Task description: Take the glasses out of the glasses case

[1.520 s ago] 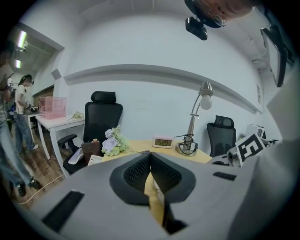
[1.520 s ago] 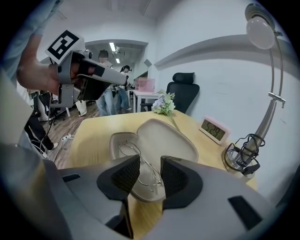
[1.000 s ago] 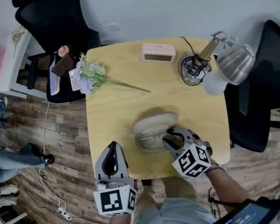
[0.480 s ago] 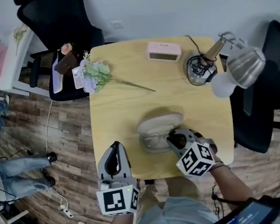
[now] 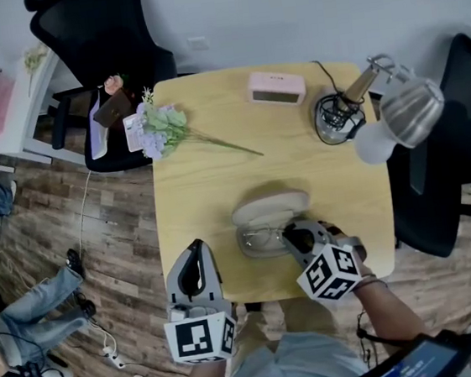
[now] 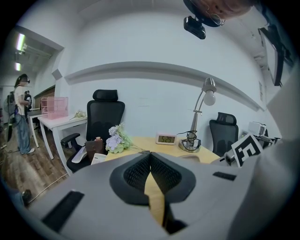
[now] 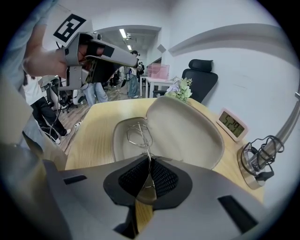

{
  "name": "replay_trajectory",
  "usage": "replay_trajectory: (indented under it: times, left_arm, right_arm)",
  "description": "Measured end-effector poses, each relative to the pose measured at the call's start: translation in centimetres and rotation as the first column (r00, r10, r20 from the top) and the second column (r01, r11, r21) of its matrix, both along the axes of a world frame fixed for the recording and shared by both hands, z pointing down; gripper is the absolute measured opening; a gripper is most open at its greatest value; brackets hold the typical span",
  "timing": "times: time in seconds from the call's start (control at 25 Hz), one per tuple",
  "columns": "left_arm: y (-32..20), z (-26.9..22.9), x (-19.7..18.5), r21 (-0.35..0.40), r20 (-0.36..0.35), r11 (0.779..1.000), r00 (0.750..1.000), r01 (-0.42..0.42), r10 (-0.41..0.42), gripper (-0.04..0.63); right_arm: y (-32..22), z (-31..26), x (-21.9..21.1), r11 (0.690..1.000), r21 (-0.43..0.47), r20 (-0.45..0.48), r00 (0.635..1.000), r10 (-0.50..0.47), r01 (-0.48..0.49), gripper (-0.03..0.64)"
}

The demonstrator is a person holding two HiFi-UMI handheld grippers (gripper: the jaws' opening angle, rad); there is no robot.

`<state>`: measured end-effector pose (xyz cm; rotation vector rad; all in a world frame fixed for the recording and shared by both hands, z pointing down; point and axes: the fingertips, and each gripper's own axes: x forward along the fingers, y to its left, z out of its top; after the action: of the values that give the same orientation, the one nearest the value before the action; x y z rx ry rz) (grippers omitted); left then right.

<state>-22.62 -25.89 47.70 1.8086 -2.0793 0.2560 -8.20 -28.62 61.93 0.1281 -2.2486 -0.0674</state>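
The beige glasses case (image 5: 270,207) lies open near the front of the yellow table (image 5: 210,186), lid tipped back. Thin wire-framed glasses (image 5: 261,239) rest in its lower shell. My right gripper (image 5: 293,238) reaches into the case from the right; its jaws are closing, and the pads pinch the near part of the glasses (image 7: 137,133), with the case (image 7: 187,131) spread out beyond them. My left gripper (image 5: 194,247) hangs over the table's front left edge, away from the case. It is shut with nothing in it, its pads meeting at the tip (image 6: 150,157).
At the back of the table sit a pink clock (image 5: 275,87), a bunch of flowers (image 5: 161,126) and a desk lamp (image 5: 395,106) with a coiled cable at its base (image 5: 333,117). Black chairs (image 5: 108,37) stand behind and to the right. A person (image 6: 21,112) stands far left.
The right gripper's jaws have come together on the glasses in the case. The left gripper has kept still. A person's legs on the floor at the left have shifted.
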Motion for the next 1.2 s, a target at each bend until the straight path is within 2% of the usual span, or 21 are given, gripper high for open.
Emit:
replay_trajectory:
  times: [0.8,1.2]
  left_arm:
    - [-0.6,-2.1,0.4,0.047,0.022,0.998,0.999,-0.035,0.034,0.006]
    - [-0.8,-4.8,0.3,0.099,0.048,0.993,0.997,-0.067,0.063,0.006]
  right_arm:
    - [-1.7,-3.5,-0.8,0.991,0.082,0.123,0.988,0.095,-0.105,0.026]
    - [-3.1,-7.1,-1.5,0.971,0.114,0.229,0.957,0.179,-0.209,0.026]
